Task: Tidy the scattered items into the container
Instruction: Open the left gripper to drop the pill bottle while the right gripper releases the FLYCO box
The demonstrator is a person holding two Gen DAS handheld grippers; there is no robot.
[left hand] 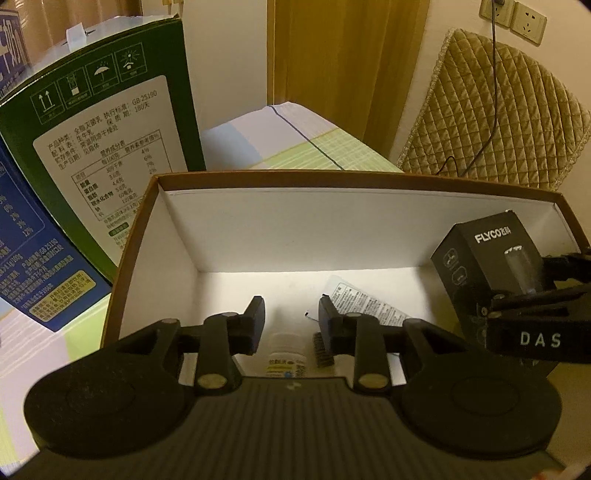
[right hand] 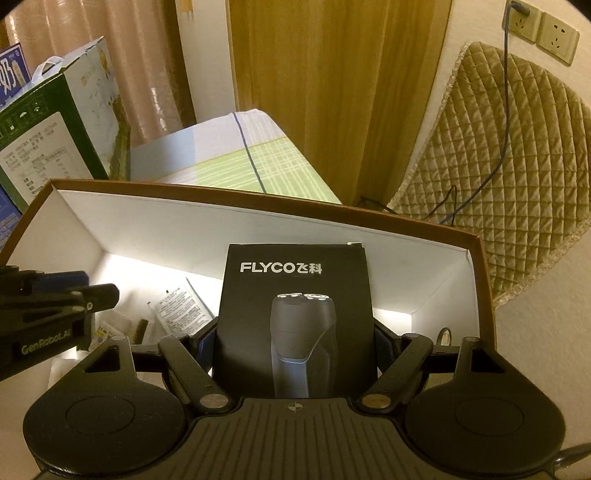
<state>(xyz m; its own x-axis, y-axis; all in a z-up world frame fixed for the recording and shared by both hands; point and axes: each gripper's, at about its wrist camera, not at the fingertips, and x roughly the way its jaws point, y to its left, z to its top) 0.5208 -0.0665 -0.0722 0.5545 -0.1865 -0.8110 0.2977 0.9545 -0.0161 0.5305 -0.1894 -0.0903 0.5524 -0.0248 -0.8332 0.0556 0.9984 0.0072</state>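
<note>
The right gripper (right hand: 293,347) pinches a black box (right hand: 295,295) marked "FLYCO" inside the white-lined container (right hand: 258,229). The left gripper (left hand: 291,321), marked "GenRobot.AI", is spread, empty, above a small bottle (left hand: 288,354). Checked cloth (right hand: 273,162) lies behind.

Cream wall (right hand: 480,110) standing at the back, carrying a double socket plate (right hand: 541,31) at upper right with a cable (right hand: 504,122) hanging down from it. Ochre curtain (right hand: 332,92) hanging at centre, a paler pink curtain (right hand: 140,55) hanging to its left; a quilted olive-gold cushion (right hand: 517,177) leaning against the wall at right. Checked cloth surface (right hand: 236,155) in pale green, lilac and white lying under warm, dim lighting, printed cartons (left hand: 103,140) standing at its left edge.
</note>
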